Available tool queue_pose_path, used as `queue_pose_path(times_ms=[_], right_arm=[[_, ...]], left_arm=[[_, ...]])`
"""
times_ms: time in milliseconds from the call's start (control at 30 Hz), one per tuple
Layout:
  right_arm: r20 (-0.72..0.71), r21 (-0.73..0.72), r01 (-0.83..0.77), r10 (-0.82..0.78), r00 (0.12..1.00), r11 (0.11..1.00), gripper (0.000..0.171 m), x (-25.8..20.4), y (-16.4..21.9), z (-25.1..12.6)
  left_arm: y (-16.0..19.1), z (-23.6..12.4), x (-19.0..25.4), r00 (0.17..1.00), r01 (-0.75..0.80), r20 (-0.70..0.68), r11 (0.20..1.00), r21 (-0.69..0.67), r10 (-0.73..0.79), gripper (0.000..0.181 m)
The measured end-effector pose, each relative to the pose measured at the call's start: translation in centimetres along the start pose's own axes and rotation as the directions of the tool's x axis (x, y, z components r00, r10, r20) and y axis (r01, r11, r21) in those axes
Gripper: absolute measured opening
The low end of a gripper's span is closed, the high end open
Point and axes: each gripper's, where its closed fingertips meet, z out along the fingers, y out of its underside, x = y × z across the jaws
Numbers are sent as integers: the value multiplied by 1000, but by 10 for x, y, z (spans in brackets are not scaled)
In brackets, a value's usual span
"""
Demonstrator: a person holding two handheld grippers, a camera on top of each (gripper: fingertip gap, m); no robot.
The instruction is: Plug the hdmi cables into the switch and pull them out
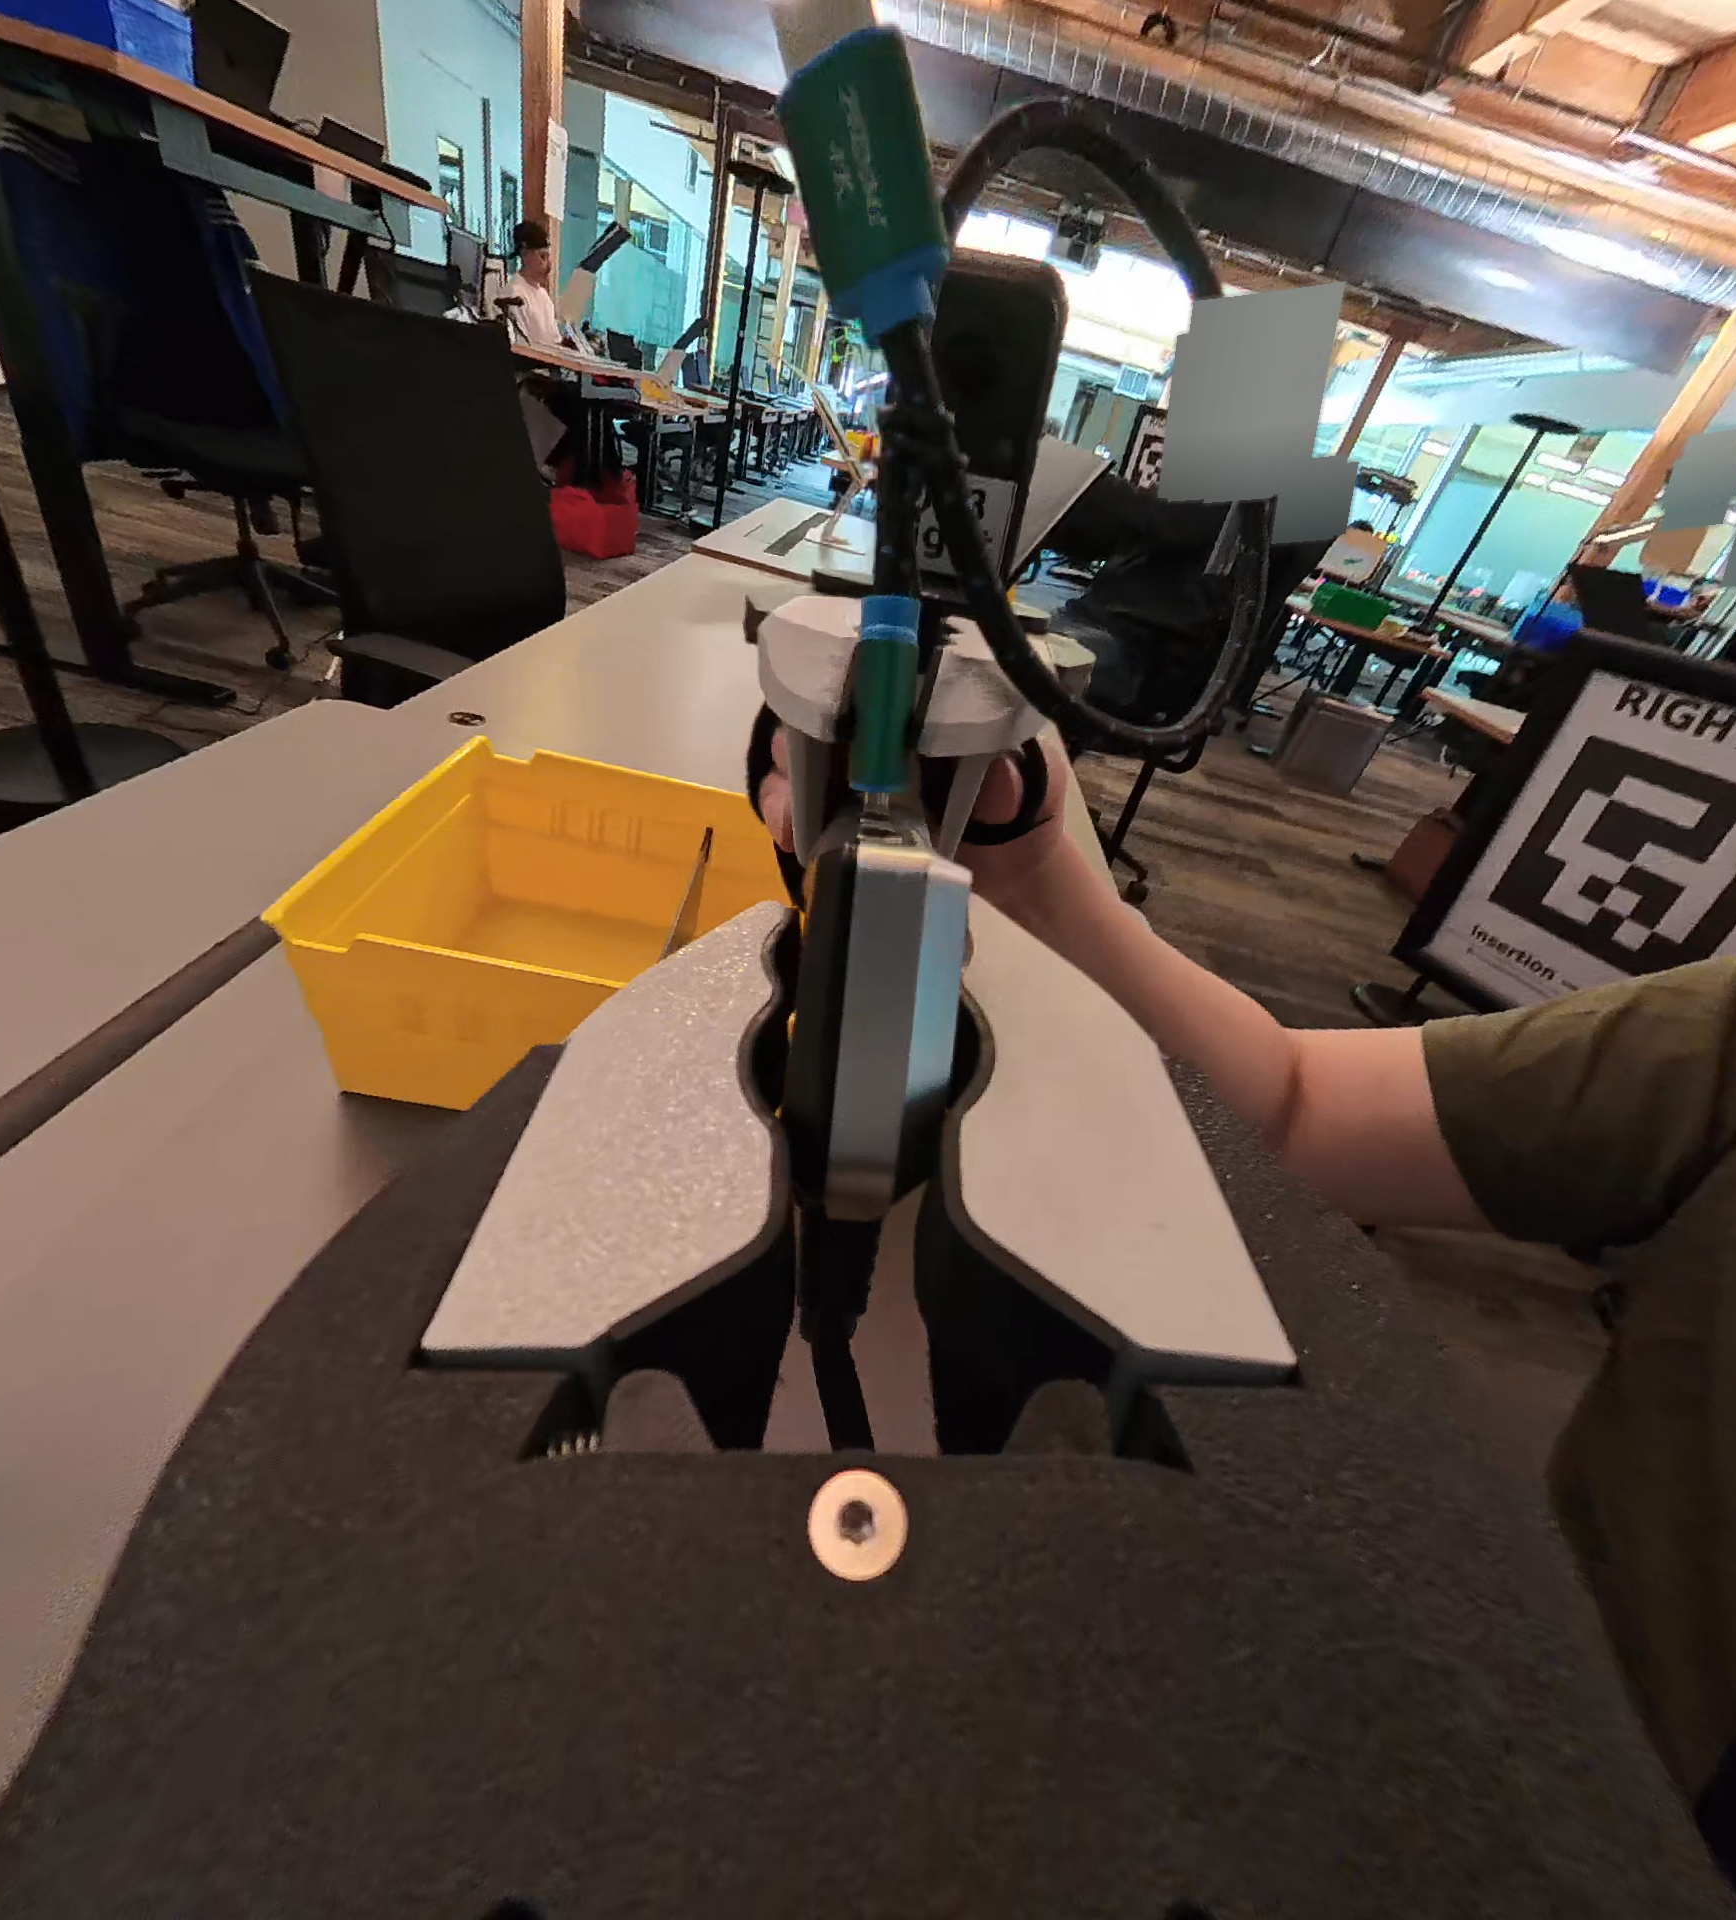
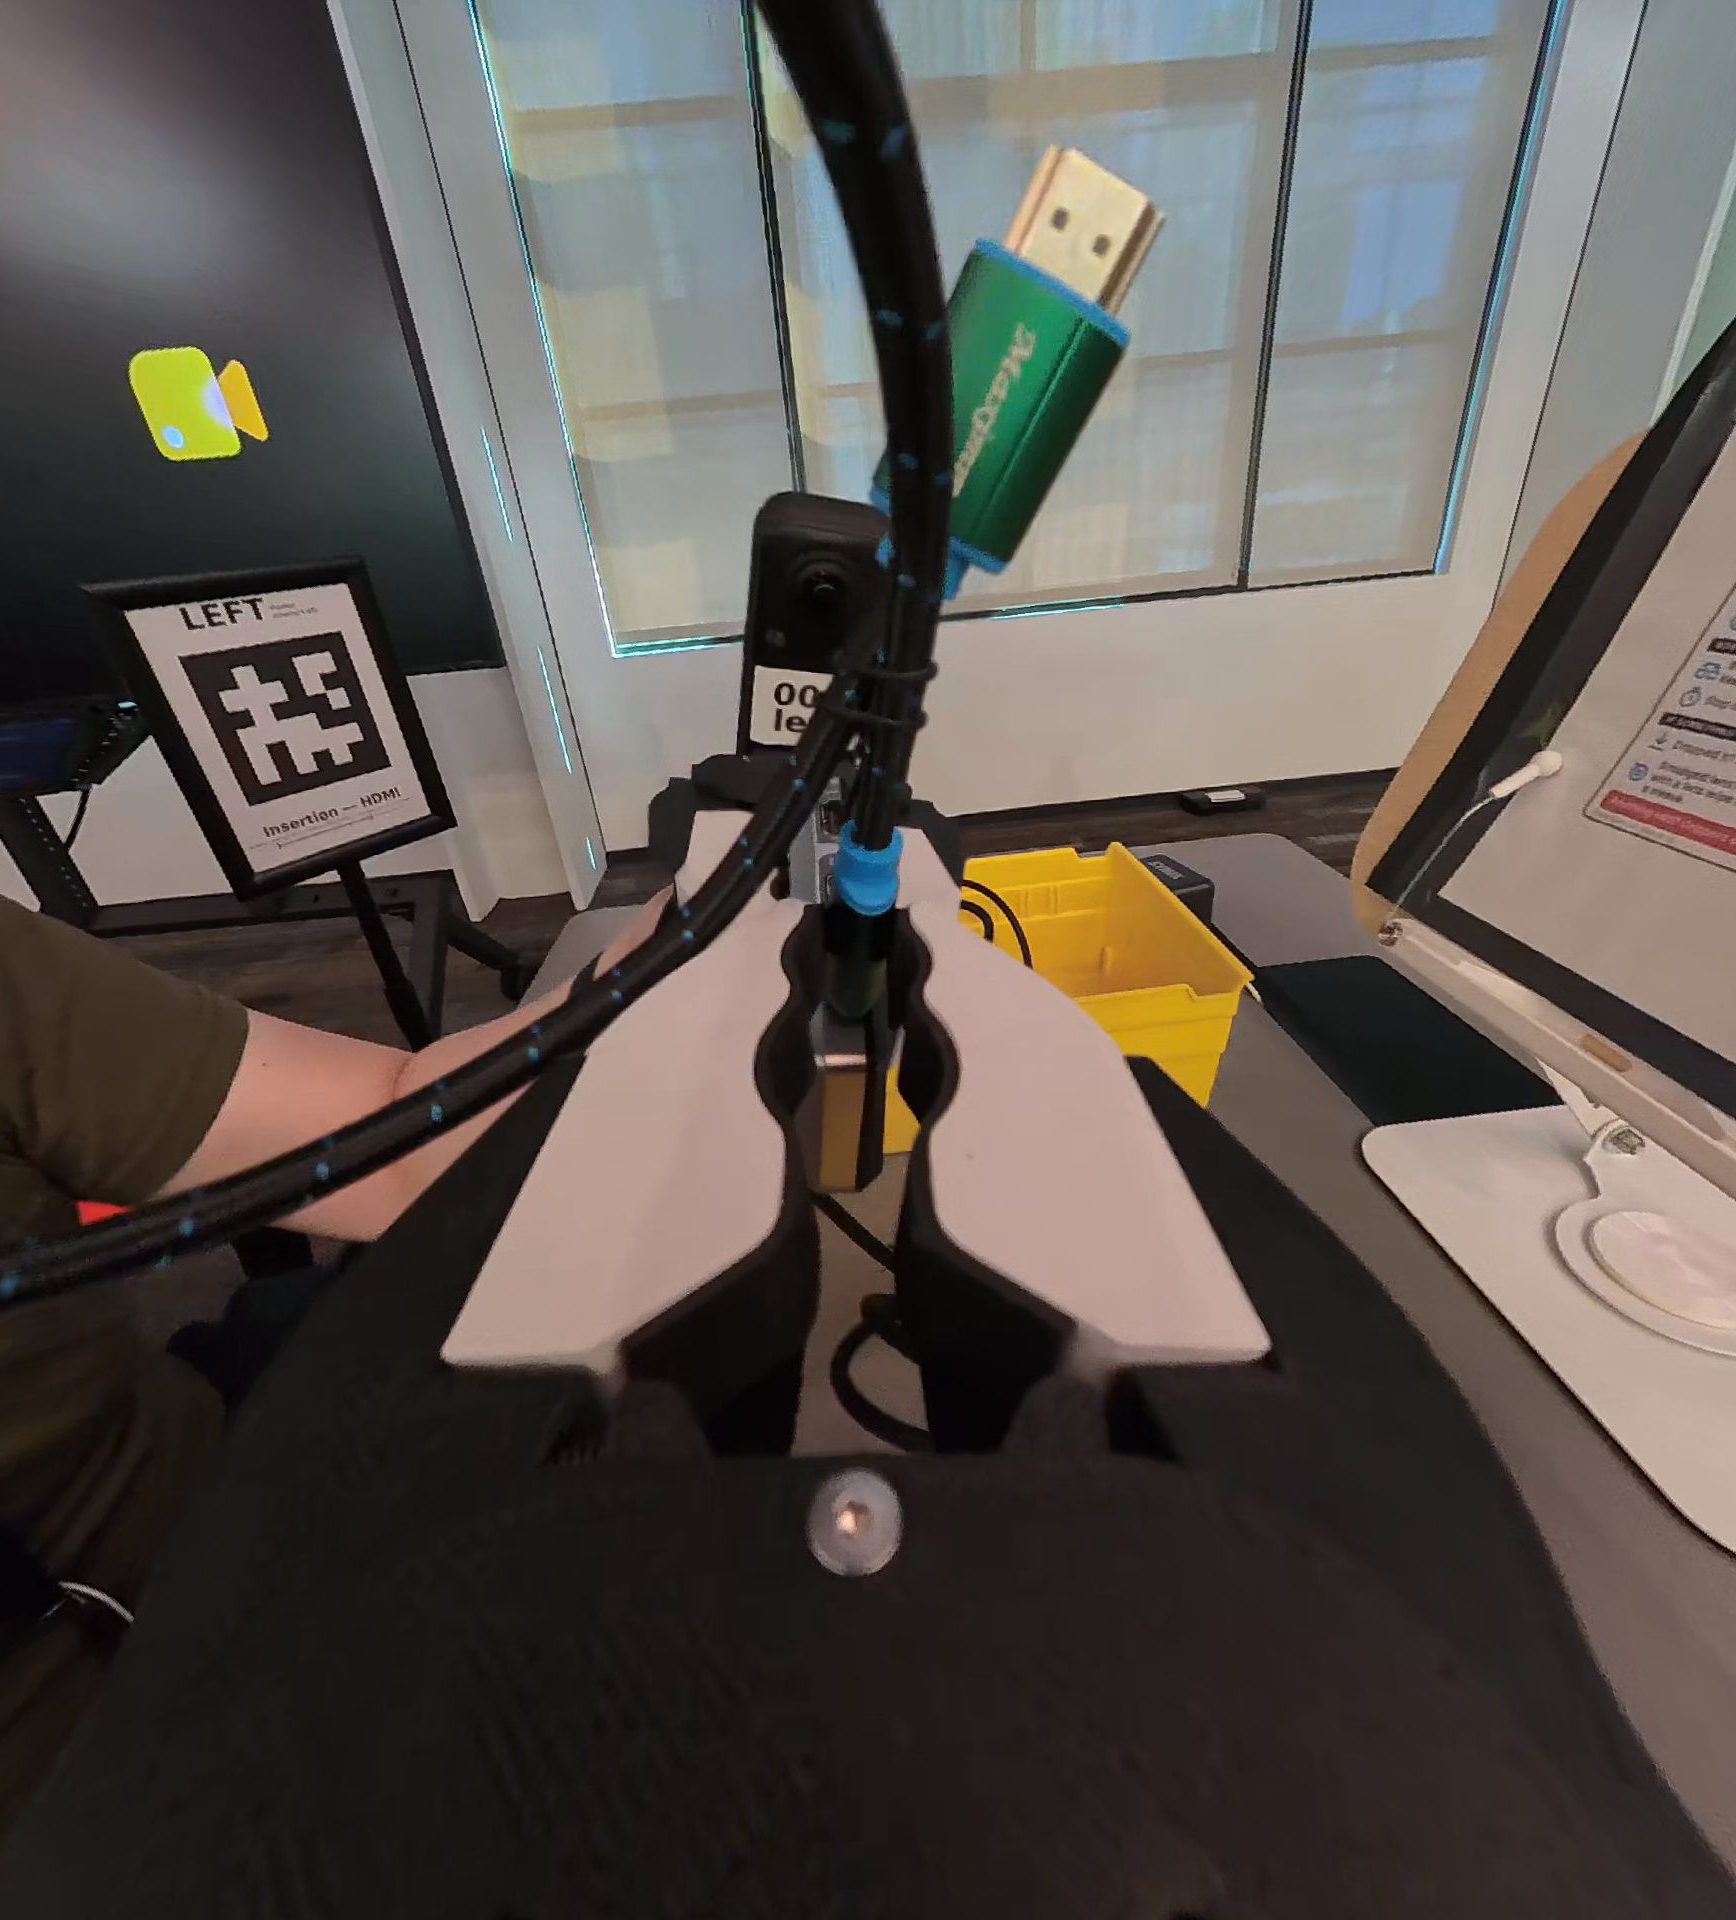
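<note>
Left wrist view: your left gripper (image 1: 869,1049) is clamped on the switch (image 1: 879,1013), a green plug (image 1: 885,717) seated in its far end; a yellow bin (image 1: 511,914) on the table holds a thin divider. Right wrist view: your right gripper (image 2: 856,1023) pinches that plug (image 2: 859,961) at the switch (image 2: 843,1117); a second plug (image 2: 1025,416) dangles free, and the bin (image 2: 1124,966) sits beyond.

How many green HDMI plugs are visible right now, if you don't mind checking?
2. One green HDMI plug sits at the switch, gripped by the right gripper; the other plug dangles free above on the cable's end. More may be hidden.
</note>
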Motion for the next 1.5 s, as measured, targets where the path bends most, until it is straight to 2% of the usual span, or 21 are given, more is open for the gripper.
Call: queue_pose_path(times_ms=[500,533,567,600,667,767,833,900,933,967,1133,1333,1500], right_arm=[[40,81,-62,59,997,995,12,0,-4,7],[33,73,-73,71,997,995,18,2,-2,7],[10,61,-90,90,996,994,33,7,1,7],[3,50,-101,101,995,994,38,10,3,6],[38,41,-123,121,992,992,38,7,7,8],[70,-46,-130,133,989,990,38,0,22,19],[76,-99,-93,100,992,991,21,-3,32,25],[70,-153,-79,91,993,985,20,-4,39,27],[58,-167,-88,99,993,982,20,-2,40,27],[37,-160,-95,102,994,983,19,1,39,27],[-71,-9,-171,170,983,985,20,26,17,10],[-176,287,-180,236,956,941,20,51,-34,-47],[-276,515,4,161,948,857,20,37,-97,-127]], left_arm=[[-8,-7,-1,1000,-26,4,999,29,25,23],[-9,-7,-2,1000,-28,13,999,38,28,23],[-11,-8,-2,999,-30,21,998,49,29,23],[-13,-9,-2,999,-27,23,998,59,25,23],[-15,-12,-3,1000,-14,26,997,73,12,23],[-17,-12,-3,1000,18,9,996,87,-19,23],[-18,-12,-1,999,43,-17,994,105,-41,23],[-22,-14,-2,998,68,-28,989,128,-65,23],[-24,-16,-3,997,79,-31,988,136,-75,27],[-28,-20,-4,996,90,-22,986,144,-88,39],[-44,-51,-16,987,-11,160,988,153,-13,63],[-67,-75,-1,974,-106,220,971,216,57,59],[-59,-64,2,974,-111,212,982,151,78,58]])
